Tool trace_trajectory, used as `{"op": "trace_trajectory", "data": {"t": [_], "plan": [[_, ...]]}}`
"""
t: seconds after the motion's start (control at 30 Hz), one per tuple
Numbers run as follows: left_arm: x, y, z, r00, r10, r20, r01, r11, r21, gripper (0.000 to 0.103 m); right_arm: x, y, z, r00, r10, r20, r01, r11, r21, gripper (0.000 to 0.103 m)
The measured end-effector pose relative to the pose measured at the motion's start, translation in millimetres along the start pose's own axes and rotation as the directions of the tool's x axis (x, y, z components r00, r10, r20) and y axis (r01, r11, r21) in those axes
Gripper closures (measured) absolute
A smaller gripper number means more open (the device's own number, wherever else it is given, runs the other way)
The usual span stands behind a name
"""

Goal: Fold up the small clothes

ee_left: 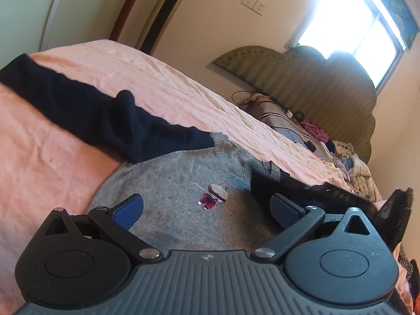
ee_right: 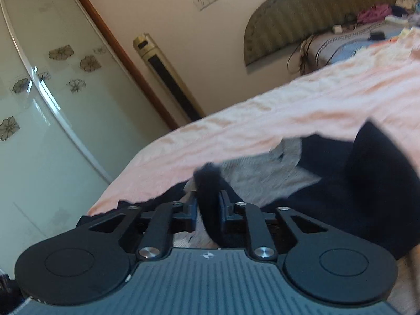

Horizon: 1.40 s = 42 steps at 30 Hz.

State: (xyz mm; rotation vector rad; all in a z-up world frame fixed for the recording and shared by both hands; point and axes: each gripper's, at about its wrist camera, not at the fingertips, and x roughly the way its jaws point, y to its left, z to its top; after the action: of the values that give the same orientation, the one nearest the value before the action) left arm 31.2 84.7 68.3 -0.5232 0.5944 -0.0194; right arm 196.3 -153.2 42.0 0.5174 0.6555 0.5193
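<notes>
Bed (ee_left: 162,84) under pink sheet carries grey sweater (ee_left: 173,183) with dark sleeve (ee_left: 86,107) stretched across. Headboard (ee_left: 315,86), clutter pile (ee_left: 341,157) beyond. Left claw (ee_left: 207,204) wide open, empty, above sweater. Right claw (ee_right: 208,202) part-closed around dark sleeve fold (ee_right: 210,181); contact blurred.

The right gripper (ee_right: 208,204) holds a fold of the dark sleeve (ee_right: 210,183) between its two fingers. Beyond the fingers lies the grey sweater (ee_right: 252,176) on the pink bedsheet (ee_right: 288,110). Far left of the gripper stands a wardrobe door (ee_right: 52,92).
</notes>
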Motion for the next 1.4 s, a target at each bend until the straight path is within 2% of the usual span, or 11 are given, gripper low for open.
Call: {"op": "trace_trajectory", "data": {"t": [0.03, 0.23, 0.37, 0.57, 0.6, 0.63, 0.7, 0.93, 1.17, 1.3, 1.4], "plan": [[-1, -1, 1, 1.000, -0.006, -0.003, 0.006, 1.000, 0.007, 0.000, -7, 4, -13, 1.000, 0.009, 0.014, -0.010, 1.000, 0.020, 0.039], [18, 0, 3, 0.993, -0.099, -0.058, 0.095, 0.994, -0.058, 0.000, -69, -5, -58, 0.996, -0.065, 0.063, 0.073, 0.986, -0.147, 0.039], [69, -10, 0, 0.958, -0.218, -0.187, 0.191, 0.970, -0.149, 0.000, -86, -26, -75, 0.987, -0.142, 0.071, 0.152, 0.975, -0.159, 0.034], [130, -40, -5, 0.964, -0.069, -0.257, 0.053, 0.996, -0.069, 0.008, -89, -39, -75, 0.993, -0.102, 0.055, 0.106, 0.992, -0.073, 0.025], [134, -49, -5, 0.967, -0.043, -0.252, 0.038, 0.999, -0.024, 0.019, -88, -41, -75, 0.994, -0.095, 0.054, 0.098, 0.994, -0.057, 0.025], [139, -58, -5, 0.965, -0.028, -0.262, 0.035, 0.999, 0.023, 0.055, -87, -44, -73, 0.995, -0.085, 0.054, 0.088, 0.995, -0.039, 0.025], [151, -74, -8, 0.951, 0.027, -0.308, 0.010, 0.993, 0.117, 0.097, -86, -51, -71, 0.996, -0.069, 0.059, 0.069, 0.998, -0.004, 0.025], [122, -104, 14, 0.988, 0.133, -0.084, -0.094, 0.927, 0.362, 0.098, -85, -52, -71, 0.996, -0.056, 0.064, 0.055, 0.998, 0.019, 0.024], [139, -61, 18, 0.934, 0.310, -0.176, -0.210, 0.879, 0.429, 0.093, -84, -52, -70, 0.997, -0.052, 0.062, 0.050, 0.998, 0.022, 0.021], [102, -54, 17, 0.963, 0.268, -0.011, -0.246, 0.898, 0.364, 0.076, -94, -42, -59, 0.992, -0.061, 0.107, 0.063, 0.998, -0.020, 0.019], [88, -57, 19, 0.989, 0.140, 0.046, -0.147, 0.937, 0.316, 0.032, -89, -33, -26, 0.984, -0.072, 0.162, 0.086, 0.993, -0.083, 0.011]]}}
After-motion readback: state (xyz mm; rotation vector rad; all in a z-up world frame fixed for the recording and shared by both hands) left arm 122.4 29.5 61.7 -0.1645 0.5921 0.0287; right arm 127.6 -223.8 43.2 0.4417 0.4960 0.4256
